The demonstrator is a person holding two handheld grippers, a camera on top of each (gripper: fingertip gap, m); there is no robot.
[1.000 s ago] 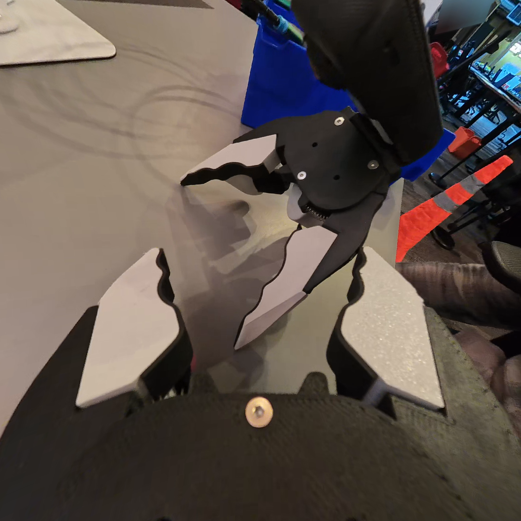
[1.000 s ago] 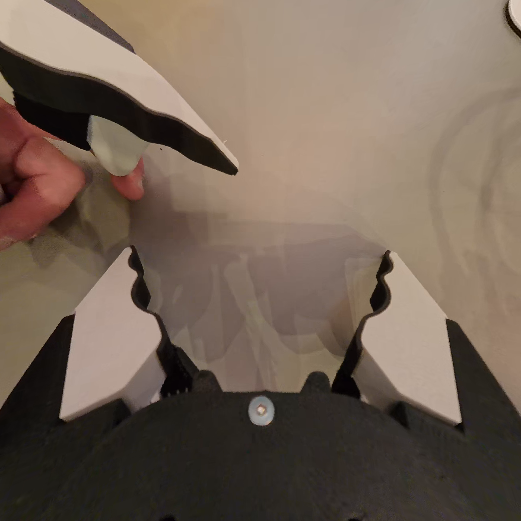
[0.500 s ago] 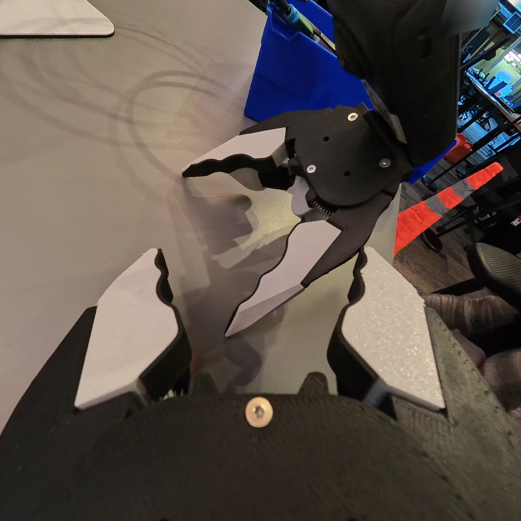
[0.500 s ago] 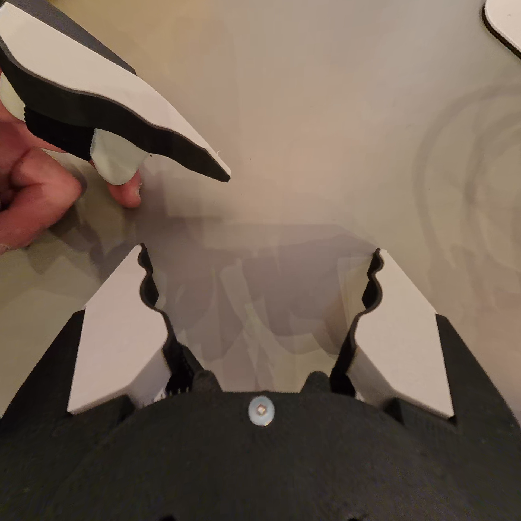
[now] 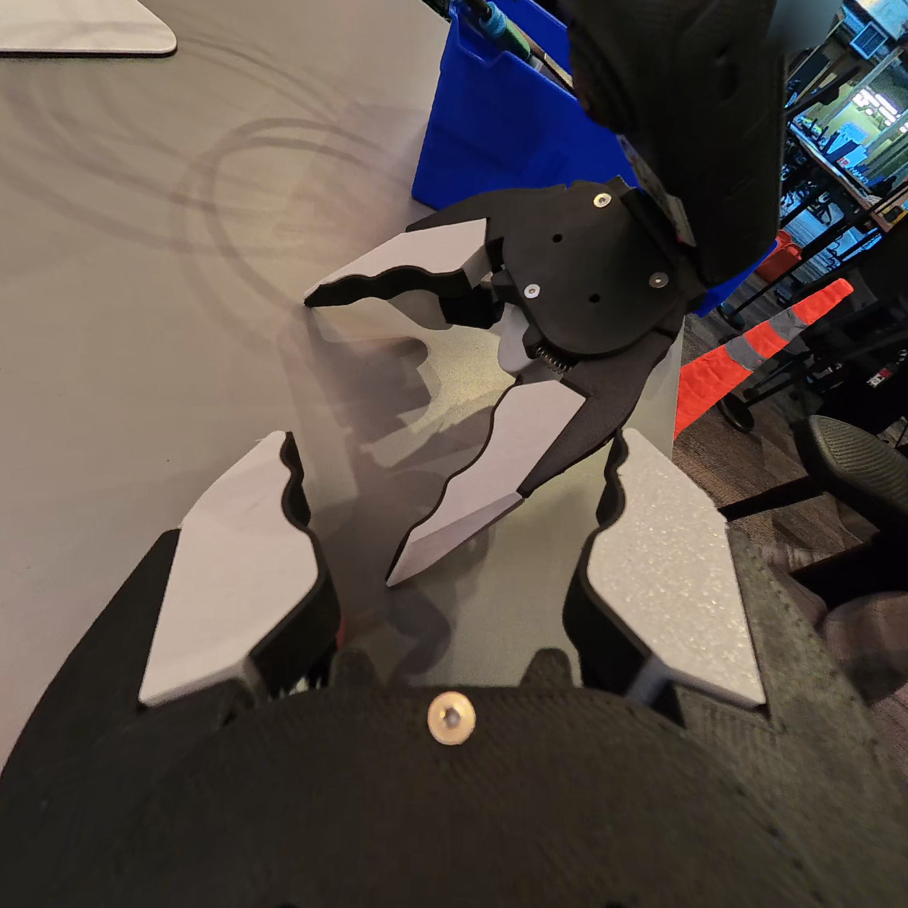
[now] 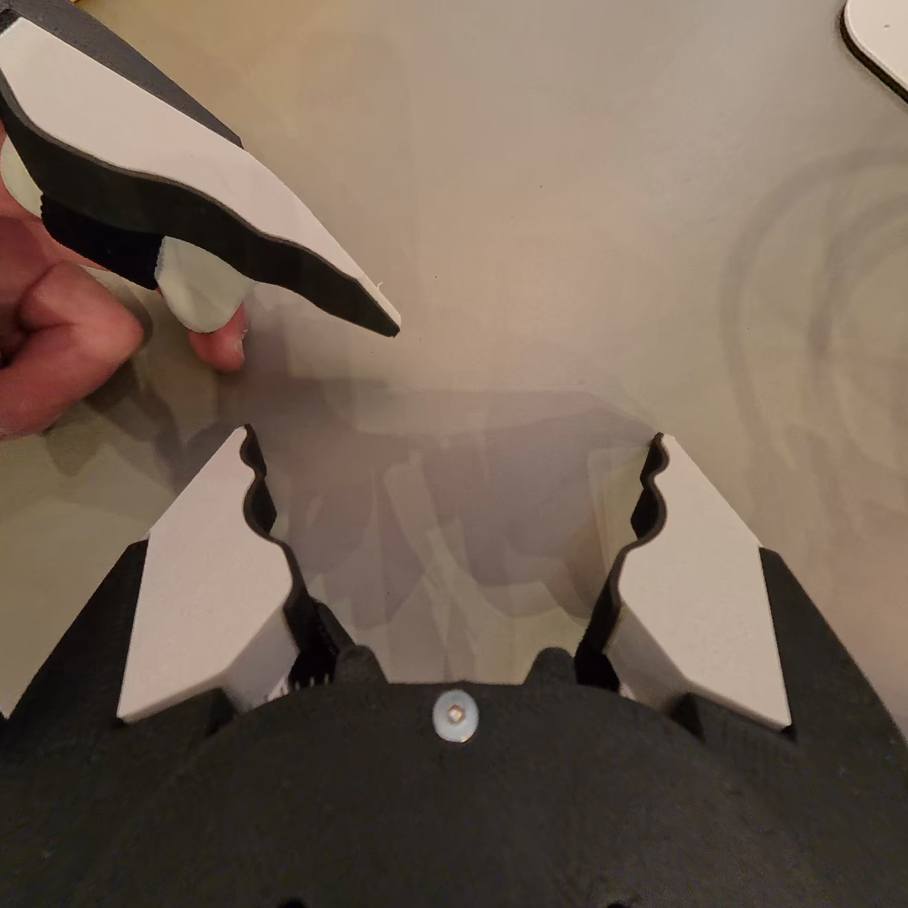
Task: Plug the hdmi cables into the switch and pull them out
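Both grippers (image 5: 447, 442) (image 6: 452, 437) agape — table (image 5: 123, 295) beneath.

**Two grippers spread wide over the worktop**

The left gripper (image 5: 449, 496) hangs over the grey worktop (image 5: 123, 295), fingers apart. Just ahead, the right gripper (image 5: 346, 442) is spread too, tips touching it. A blue bin (image 5: 491, 123) stands at the far edge.

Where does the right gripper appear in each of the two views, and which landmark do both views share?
Left wrist view: the right gripper sits centre, farther off, open, fingertips near the table.
Right wrist view: the right gripper fills the bottom, open.
Shared landmark: the white pad at a top corner.
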